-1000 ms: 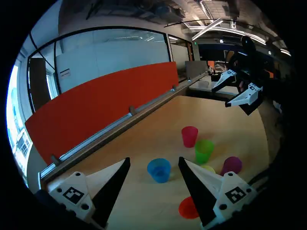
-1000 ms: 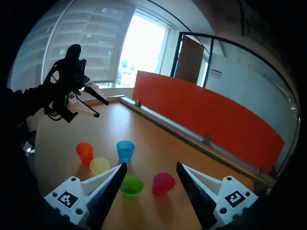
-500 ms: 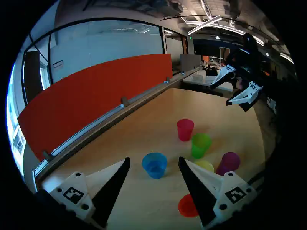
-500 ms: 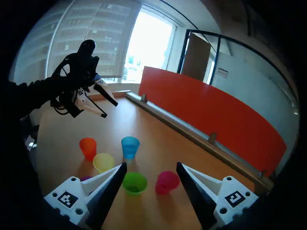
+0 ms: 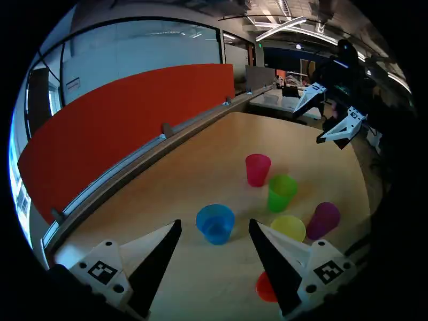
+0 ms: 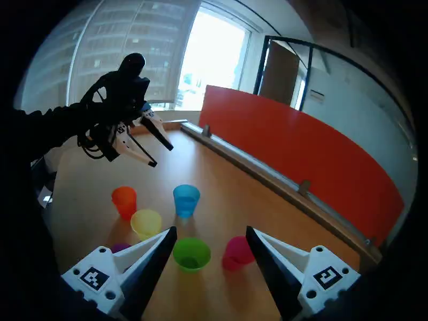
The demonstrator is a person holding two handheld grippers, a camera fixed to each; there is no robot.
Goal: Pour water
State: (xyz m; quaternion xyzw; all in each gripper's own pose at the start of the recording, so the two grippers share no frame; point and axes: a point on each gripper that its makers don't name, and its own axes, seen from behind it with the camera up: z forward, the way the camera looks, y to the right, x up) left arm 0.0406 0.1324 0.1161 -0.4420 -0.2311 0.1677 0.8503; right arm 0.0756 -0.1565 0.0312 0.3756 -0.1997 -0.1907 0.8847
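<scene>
Closer swings the left hand-held gripper [image 6: 163, 156], spread empty like the right hand-held gripper [image 6: 210, 229], with green cup [image 6: 191, 254] and pink cup [image 6: 238, 252] fronting the blue cup [image 6: 186, 200].

- The left gripper view sits low over one end of the table [image 5: 214, 139]. It faces along its own fingers [image 5: 158, 257] toward the far office, with the orange partition [image 5: 123, 117] on its left.
- The right gripper view faces the opposite way, toward the bright window [image 6: 214, 59], with the partition on its right.
- Both look down from close by on the coloured cups [image 5: 281, 191].
- The left gripper view catches the right gripper [image 5: 306, 126] far across the table, and the right gripper view catches the left gripper [image 6: 163, 156].
</scene>
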